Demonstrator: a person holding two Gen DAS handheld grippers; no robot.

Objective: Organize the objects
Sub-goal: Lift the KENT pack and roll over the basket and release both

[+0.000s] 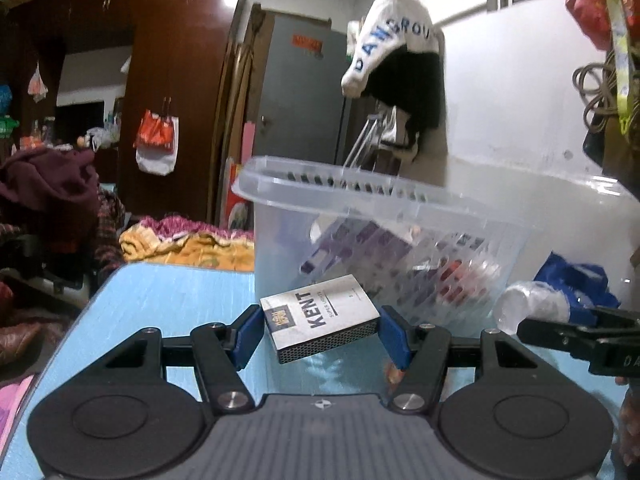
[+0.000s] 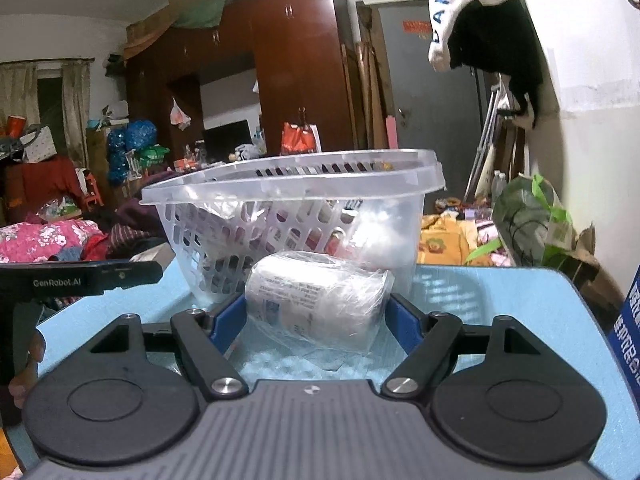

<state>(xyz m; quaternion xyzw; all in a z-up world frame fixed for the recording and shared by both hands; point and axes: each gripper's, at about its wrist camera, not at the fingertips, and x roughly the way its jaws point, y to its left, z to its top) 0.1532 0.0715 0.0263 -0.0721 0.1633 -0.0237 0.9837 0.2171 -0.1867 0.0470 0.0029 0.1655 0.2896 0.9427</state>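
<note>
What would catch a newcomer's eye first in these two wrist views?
Probably the clear plastic basket on the blue table, already holding things. In front of it, the left claw grips a Kent matchbox, tilted and off the table. The right claw is closed on a plastic-wrapped white roll just before the basket wall.

A white KENT box (image 1: 320,316) tilted above the blue table (image 1: 168,300); a plastic-wrapped roll (image 2: 316,304) lay sideways before the clear basket (image 2: 296,204).
</note>
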